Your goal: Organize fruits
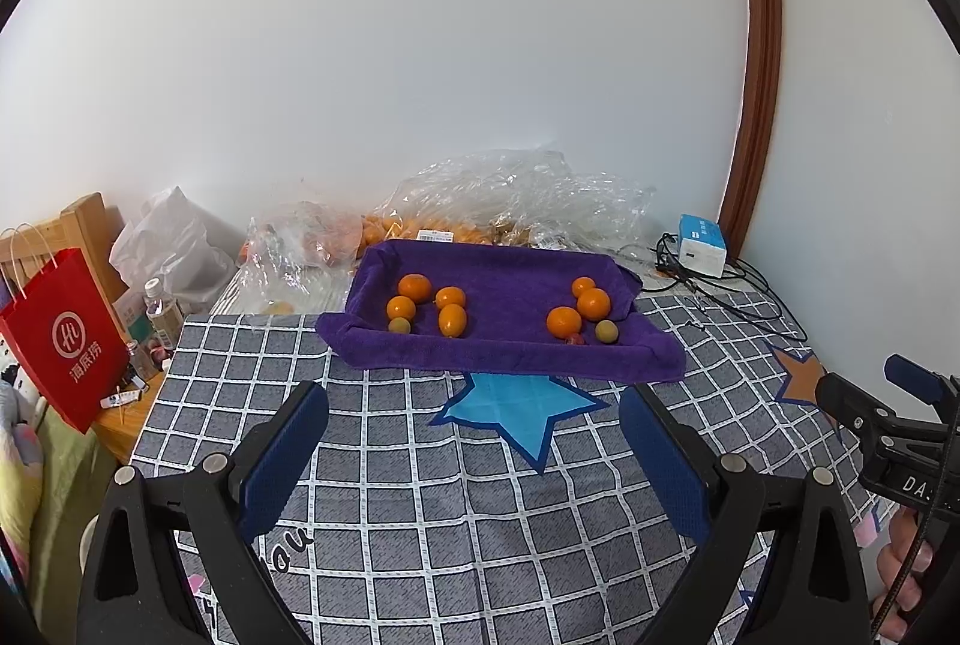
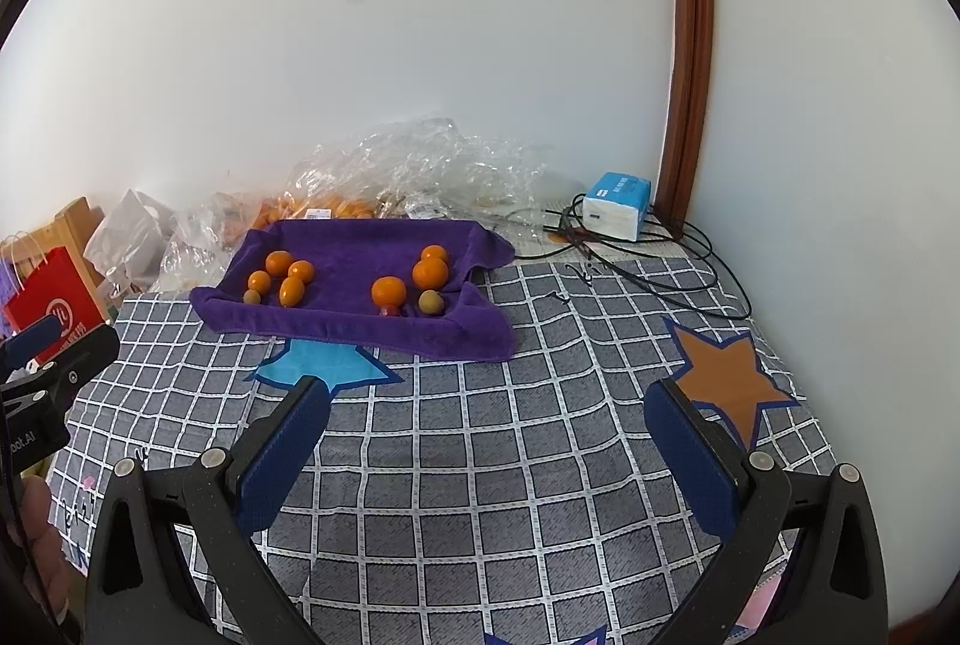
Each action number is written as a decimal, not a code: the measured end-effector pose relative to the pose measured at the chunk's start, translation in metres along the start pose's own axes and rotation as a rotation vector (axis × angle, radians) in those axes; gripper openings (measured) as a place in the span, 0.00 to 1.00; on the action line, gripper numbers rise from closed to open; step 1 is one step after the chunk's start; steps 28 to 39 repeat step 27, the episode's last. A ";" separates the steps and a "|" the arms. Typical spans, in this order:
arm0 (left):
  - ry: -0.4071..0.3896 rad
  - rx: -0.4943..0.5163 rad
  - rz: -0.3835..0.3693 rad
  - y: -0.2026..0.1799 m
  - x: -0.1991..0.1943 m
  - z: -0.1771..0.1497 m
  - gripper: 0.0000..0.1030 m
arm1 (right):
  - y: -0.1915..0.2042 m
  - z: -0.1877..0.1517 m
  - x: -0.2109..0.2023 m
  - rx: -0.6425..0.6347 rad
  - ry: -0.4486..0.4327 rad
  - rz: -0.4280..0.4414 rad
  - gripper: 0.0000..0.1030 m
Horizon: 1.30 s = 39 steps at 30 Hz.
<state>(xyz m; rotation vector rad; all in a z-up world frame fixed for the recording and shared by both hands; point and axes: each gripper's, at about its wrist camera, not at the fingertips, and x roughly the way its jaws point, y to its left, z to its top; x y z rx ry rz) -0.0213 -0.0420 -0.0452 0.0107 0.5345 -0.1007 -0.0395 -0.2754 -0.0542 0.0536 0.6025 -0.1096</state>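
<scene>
Purple towel tray (image 1: 510, 345) sits on the checked surface (image 1: 420, 495), backed by crumpled plastic bags (image 1: 510, 201); a tissue box (image 1: 702, 246) and cables (image 1: 744, 294) lie to its right. Count: eight oranges (image 1: 415, 287), two greenish fruits (image 1: 606, 331), one small red fruit (image 1: 575, 339). Left gripper (image 1: 474, 471) and right gripper (image 2: 489, 465) stand spread wide, empty, short of the tray, nothing between.

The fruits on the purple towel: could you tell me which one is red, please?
The small red fruit at the towel's front edge, just before the right group's front orange. The others are orange or greenish.
</scene>
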 end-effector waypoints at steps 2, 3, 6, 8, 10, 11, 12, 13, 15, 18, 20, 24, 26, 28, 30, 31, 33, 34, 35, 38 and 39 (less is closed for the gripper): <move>0.000 -0.001 0.001 0.000 0.000 0.000 0.95 | 0.001 0.000 0.001 -0.002 0.000 -0.001 1.00; -0.001 -0.001 0.002 0.000 0.000 0.000 0.95 | 0.001 0.000 0.001 -0.002 0.000 0.000 1.00; -0.003 -0.003 0.001 0.001 0.000 0.000 0.95 | 0.001 0.000 0.001 -0.002 0.000 0.000 1.00; -0.003 -0.003 0.002 0.001 0.000 0.000 0.95 | 0.001 0.000 0.001 -0.002 0.000 -0.001 1.00; -0.002 -0.003 0.001 0.001 0.000 0.000 0.95 | 0.001 0.000 0.001 -0.002 0.001 -0.002 1.00; -0.003 -0.003 0.001 0.001 -0.001 0.000 0.95 | 0.001 0.000 0.001 -0.001 0.001 -0.003 1.00; -0.003 -0.003 0.001 0.001 -0.001 0.000 0.95 | 0.001 0.000 0.001 -0.001 0.001 -0.005 1.00; -0.003 -0.003 0.001 0.001 -0.001 0.000 0.95 | 0.001 0.000 0.001 0.000 0.001 -0.005 1.00; -0.004 -0.003 0.000 0.001 -0.001 0.000 0.95 | 0.001 0.000 0.001 0.000 0.002 -0.005 1.00; -0.006 -0.005 0.000 0.002 -0.001 0.001 0.95 | 0.000 0.000 0.001 0.001 0.002 -0.002 1.00; -0.007 -0.006 0.001 0.002 -0.002 0.001 0.95 | 0.000 0.000 0.001 0.002 0.000 -0.001 1.00; -0.006 -0.006 0.002 0.002 -0.002 0.001 0.95 | 0.000 0.000 0.001 0.000 0.000 -0.002 1.00; -0.005 -0.005 0.005 0.002 -0.002 0.001 0.95 | -0.001 0.000 0.001 -0.001 0.000 -0.002 1.00; -0.007 -0.004 0.006 0.002 -0.002 0.001 0.95 | -0.001 0.000 0.001 -0.002 0.001 -0.001 1.00; -0.007 -0.004 0.006 0.002 -0.002 0.001 0.95 | -0.001 0.000 0.001 -0.002 0.001 -0.001 1.00; -0.007 -0.004 0.006 0.002 -0.002 0.001 0.95 | -0.001 0.000 0.001 -0.002 0.001 -0.001 1.00; -0.007 -0.004 0.006 0.002 -0.002 0.001 0.95 | -0.001 0.000 0.001 -0.002 0.001 -0.001 1.00; -0.007 -0.004 0.006 0.002 -0.002 0.001 0.95 | -0.001 0.000 0.001 -0.002 0.001 -0.001 1.00; -0.007 -0.004 0.006 0.002 -0.002 0.001 0.95 | -0.001 0.000 0.001 -0.002 0.001 -0.001 1.00; -0.007 -0.004 0.006 0.002 -0.002 0.001 0.95 | -0.001 0.000 0.001 -0.002 0.001 -0.001 1.00; -0.007 -0.004 0.006 0.002 -0.002 0.001 0.95 | -0.001 0.000 0.001 -0.002 0.001 -0.001 1.00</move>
